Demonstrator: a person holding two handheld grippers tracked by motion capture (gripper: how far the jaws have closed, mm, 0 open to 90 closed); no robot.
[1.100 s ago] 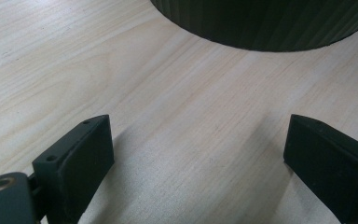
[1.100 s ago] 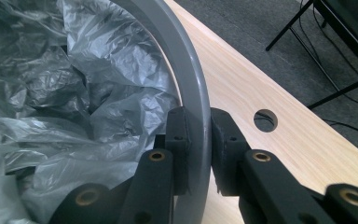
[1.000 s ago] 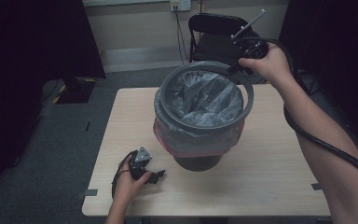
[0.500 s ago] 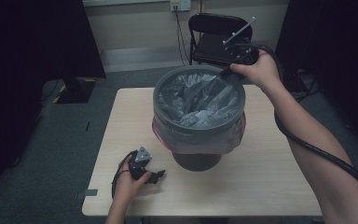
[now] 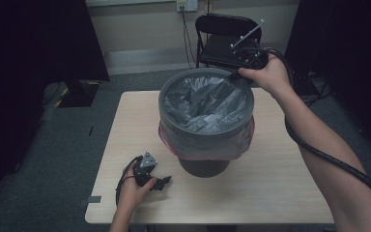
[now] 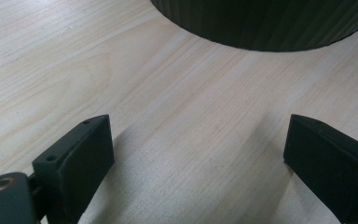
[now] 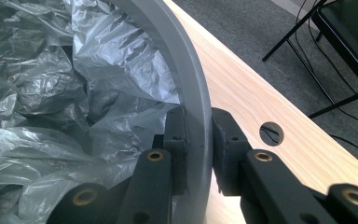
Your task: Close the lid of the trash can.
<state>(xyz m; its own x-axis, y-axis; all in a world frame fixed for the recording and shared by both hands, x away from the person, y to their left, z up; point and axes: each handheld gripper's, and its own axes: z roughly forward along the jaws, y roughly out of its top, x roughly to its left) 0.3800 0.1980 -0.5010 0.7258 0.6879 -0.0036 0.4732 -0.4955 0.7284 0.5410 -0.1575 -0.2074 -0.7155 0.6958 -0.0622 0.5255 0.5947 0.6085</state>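
Observation:
A dark bin point(image 5: 204, 166) lined with a crinkled grey plastic bag point(image 5: 207, 104) stands mid-table. A pink band point(image 5: 193, 147) of bag hangs around its top. A grey ring point(image 5: 163, 104) lies level around the bin's mouth. My right gripper point(image 5: 234, 75) is at the far right of the ring and shut on it. In the right gripper view the pads of the right gripper point(image 7: 199, 135) pinch the ring point(image 7: 186, 70), with the bag point(image 7: 51, 93) inside it. My left gripper point(image 5: 166, 182) rests on the table left of the bin, open. In its own view, the left gripper point(image 6: 198, 149) faces the bin's base point(image 6: 261, 23).
The light wooden table point(image 5: 280, 193) has a cable hole point(image 7: 271, 133) near its far edge. A black folding chair point(image 5: 222, 43) stands behind the table. Dark curtains hang on both sides. A thick cable trails along the right forearm.
The right gripper has carried the ring leftward and down, from tilted and offset to the right of the bin to level on its mouth. The left gripper has stayed put.

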